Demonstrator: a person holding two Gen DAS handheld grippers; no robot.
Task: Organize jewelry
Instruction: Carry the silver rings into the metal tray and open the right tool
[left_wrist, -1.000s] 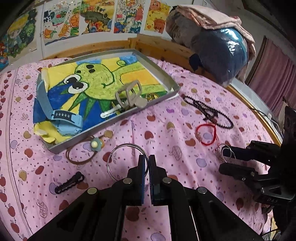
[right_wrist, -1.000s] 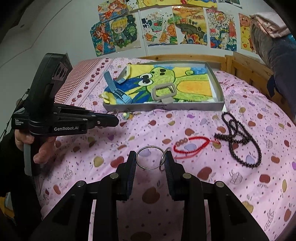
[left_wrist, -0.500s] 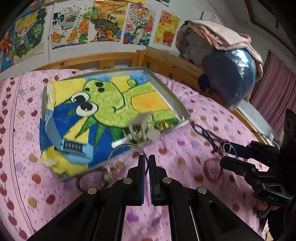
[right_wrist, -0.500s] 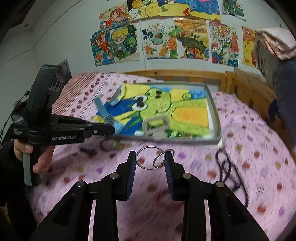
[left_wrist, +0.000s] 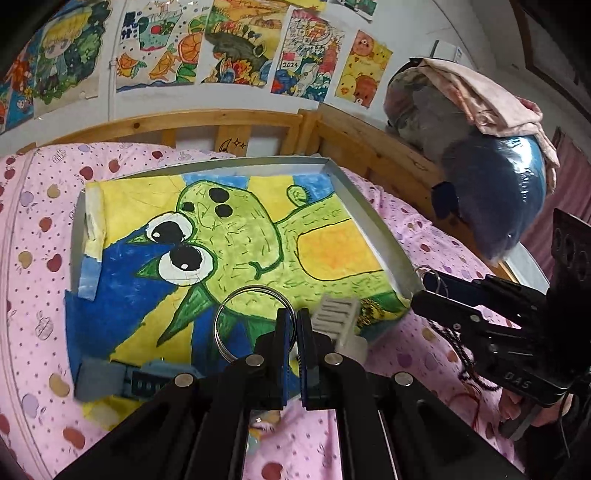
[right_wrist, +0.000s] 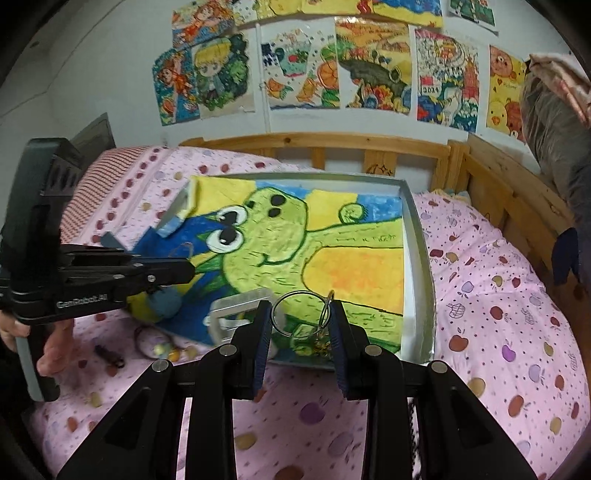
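Grey buckle (right_wrist: 236, 314) in tray (right_wrist: 419, 266), hair tie (right_wrist: 153, 338) outside it

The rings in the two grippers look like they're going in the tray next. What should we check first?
1. Left gripper holds its big ring: ok, fingers shut on its edge.
2. Right gripper holds its linked rings: ok, caught between both fingers.
3. Big ring is over the tray: ok, it hangs above the frog drawing.
4. Linked rings are over the tray: ok, above its near right corner.
5. Free spot to drop: ok, the middle of the drawing is bare; the grey buckle and blue strap lie at the near edge.
6. Height above the tray: cannot tell.
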